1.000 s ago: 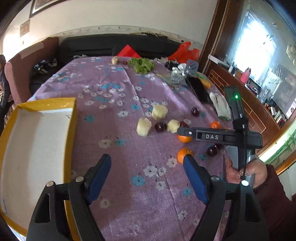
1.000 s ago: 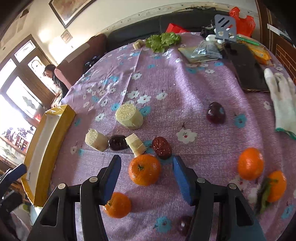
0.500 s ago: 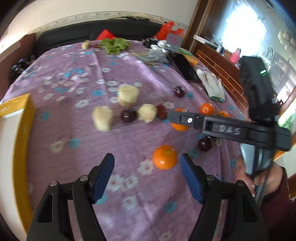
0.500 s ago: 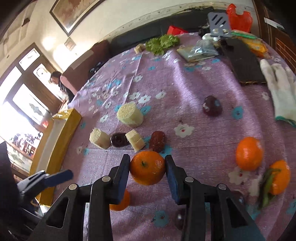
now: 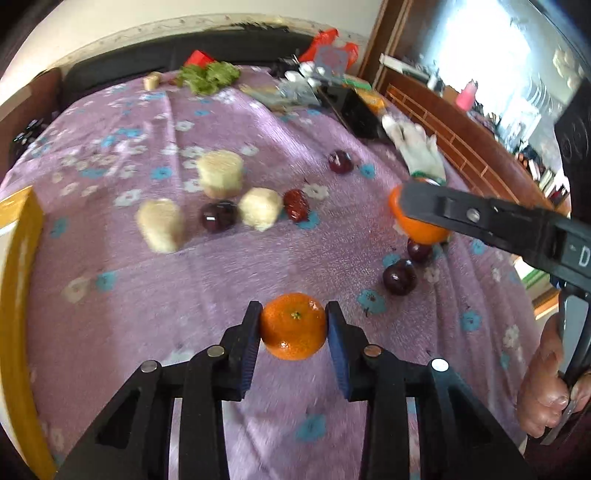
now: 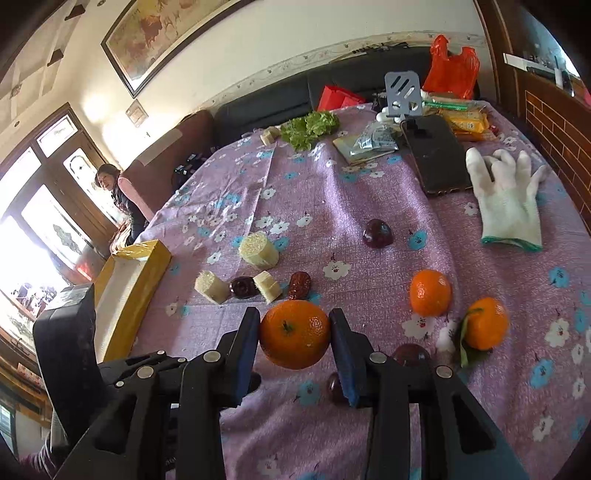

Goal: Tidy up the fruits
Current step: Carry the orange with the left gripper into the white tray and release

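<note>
A: Item: orange point(image 5: 293, 326), low on the cloth point(image 5: 147, 280), clamped in the left gripper point(image 5: 291, 328), whose jaws have just closed on it.

B: Second orange point(image 6: 294, 334), clamped in the right gripper point(image 6: 293, 339), off the cloth.

A: Handling?

B: Probably light, round, soft-skinned; grip the widest part, gently.

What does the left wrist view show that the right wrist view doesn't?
Left wrist only: the left gripper closed on its orange, jaws having just been closing, and the person's bare hand.

Right wrist only: two loose oranges near the glove, and a framed painting.

Both: the right gripper clamping its orange, the white glove, the yellow box.
</note>
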Available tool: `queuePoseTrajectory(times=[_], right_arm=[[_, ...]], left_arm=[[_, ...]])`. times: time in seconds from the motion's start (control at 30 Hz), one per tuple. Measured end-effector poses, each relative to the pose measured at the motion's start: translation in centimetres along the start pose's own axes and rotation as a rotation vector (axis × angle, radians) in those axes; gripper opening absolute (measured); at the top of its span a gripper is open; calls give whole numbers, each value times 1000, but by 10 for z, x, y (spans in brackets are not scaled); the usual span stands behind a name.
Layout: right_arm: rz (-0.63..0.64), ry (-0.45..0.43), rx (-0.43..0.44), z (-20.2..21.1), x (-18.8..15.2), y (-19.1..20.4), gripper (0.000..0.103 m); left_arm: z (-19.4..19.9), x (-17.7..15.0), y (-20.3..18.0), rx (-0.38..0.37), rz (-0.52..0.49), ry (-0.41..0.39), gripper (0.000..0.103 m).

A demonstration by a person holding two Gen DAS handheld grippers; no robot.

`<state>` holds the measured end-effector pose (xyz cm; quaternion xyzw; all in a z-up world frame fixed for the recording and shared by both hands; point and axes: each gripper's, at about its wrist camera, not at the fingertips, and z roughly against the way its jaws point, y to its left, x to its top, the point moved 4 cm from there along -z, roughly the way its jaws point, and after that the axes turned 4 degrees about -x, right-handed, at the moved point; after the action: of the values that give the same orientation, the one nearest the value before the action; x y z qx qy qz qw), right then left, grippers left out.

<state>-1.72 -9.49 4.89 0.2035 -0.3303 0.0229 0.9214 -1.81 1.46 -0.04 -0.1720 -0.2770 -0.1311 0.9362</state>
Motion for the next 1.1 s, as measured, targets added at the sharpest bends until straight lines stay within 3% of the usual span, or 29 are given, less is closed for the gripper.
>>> queuePoseTrajectory(times=[0.1,0.27,0.47,0.6,0.8,0.9,1.0,1.1], right_arm=[[6,-28,-8,23,-4,9,42],[42,-96,-41,77,-12,29,42],[108,-217,-47,173,-11,72,42],[167,-336,23,255,0,115,42],[226,-464,99,340,44,180,42],[260,-535,108,373,88,215,42],[291,-568,136,386,133,253,43],[336,-545,149,361,159,291,43]], left_arm=[[37,-6,5,-23,27,-62,33],[138,-27,22,-67,83,-230,34],[269,-54,52,-109,128,-442,34],[366,-73,74,-67,114,-584,34],[502,-75,121,87,135,-768,34],[556,-64,141,239,142,-837,34],[586,-45,162,351,174,-840,34],[585,-32,187,460,211,-813,34]])
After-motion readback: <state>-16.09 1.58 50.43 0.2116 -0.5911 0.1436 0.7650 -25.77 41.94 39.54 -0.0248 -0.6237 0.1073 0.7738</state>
